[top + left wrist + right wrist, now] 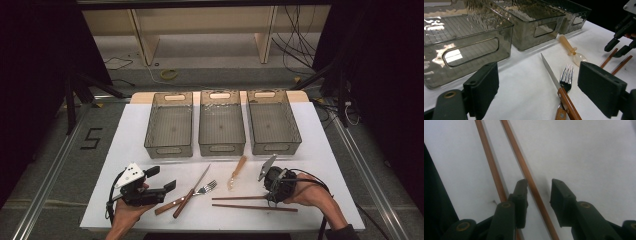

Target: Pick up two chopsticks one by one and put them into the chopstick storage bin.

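Chopsticks (529,177), thin reddish-brown wood, lie parallel, one between the right hand-held gripper's (539,188) spread jaws.

Three smoky plastic bins (169,125) (222,123) (273,122) stand side by side in the upper middle of the frame on a white table (320,145). Below them, toward the lower centre, lie a knife (191,191), a fork (186,195) and a translucent spoon (237,172), the knife crossing the fork.

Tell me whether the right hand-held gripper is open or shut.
Open: the right hand-held gripper has its jaws spread, one chopstick lying between them, ungripped.
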Motion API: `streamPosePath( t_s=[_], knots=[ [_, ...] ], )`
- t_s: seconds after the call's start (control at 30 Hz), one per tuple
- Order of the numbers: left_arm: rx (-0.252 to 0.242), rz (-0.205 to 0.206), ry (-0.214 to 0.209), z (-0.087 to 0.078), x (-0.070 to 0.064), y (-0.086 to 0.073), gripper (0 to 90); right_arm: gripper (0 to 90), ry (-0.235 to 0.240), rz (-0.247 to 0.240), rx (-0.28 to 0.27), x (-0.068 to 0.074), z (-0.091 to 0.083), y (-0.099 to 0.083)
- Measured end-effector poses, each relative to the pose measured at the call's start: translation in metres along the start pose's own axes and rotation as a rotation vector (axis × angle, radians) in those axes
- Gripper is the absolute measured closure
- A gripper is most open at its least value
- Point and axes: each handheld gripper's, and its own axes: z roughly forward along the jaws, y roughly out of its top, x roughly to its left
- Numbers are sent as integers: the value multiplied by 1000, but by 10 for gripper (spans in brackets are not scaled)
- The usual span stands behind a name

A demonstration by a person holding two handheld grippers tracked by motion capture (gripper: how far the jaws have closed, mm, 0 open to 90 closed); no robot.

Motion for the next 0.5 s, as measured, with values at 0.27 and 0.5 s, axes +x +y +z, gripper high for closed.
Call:
streamPosePath(
  t_s=[0.27,0.5],
  knots=[
    [3,0,1,0,0,0,167,728,-3,-17,67,1,5,-2],
    [2,-1,1,0,0,0,166,763,-2,-42,101,2,8,-1]
  ],
)
